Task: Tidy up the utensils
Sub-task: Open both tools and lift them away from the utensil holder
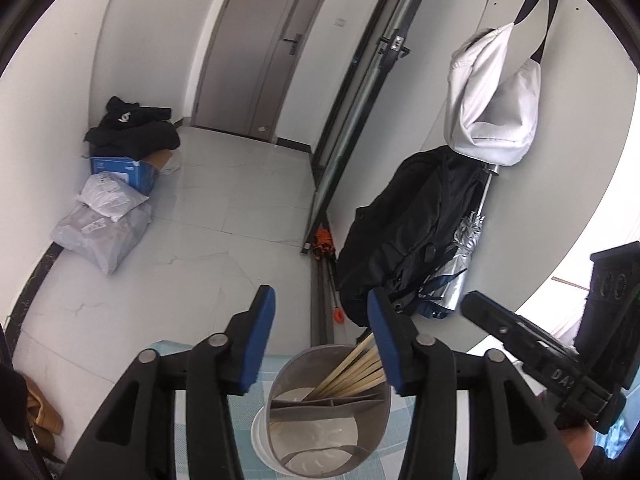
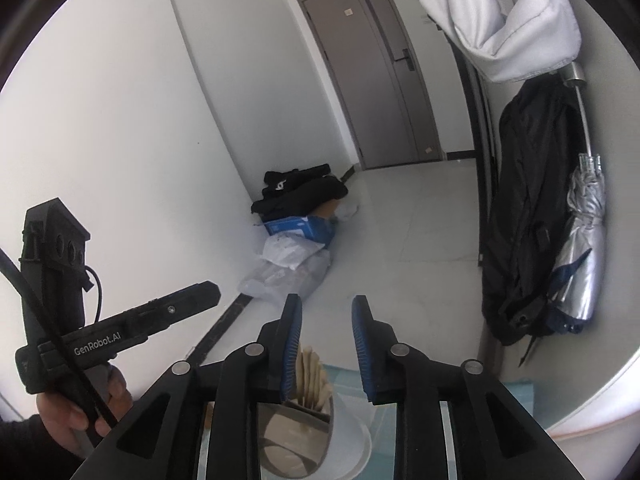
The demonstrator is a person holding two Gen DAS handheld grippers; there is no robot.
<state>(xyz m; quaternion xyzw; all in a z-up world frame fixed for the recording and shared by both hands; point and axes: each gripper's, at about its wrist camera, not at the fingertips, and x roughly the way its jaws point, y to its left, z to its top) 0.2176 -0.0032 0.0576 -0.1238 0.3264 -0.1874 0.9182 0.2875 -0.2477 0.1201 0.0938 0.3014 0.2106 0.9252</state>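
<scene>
A grey divided utensil holder stands on a white base on a light blue checked cloth. Several wooden chopsticks lean in its right rear compartment. My left gripper is open and empty, raised above the holder. The right gripper's body shows at the right of the left wrist view. In the right wrist view, my right gripper is open and empty above the same holder, with the chopstick tips just below its left finger. The left gripper's body is at the left there.
Beyond the table edge is a pale tiled floor with a pile of parcels and black clothes by the left wall. A black backpack, a silver umbrella and a white bag hang on the right wall. A grey door is at the back.
</scene>
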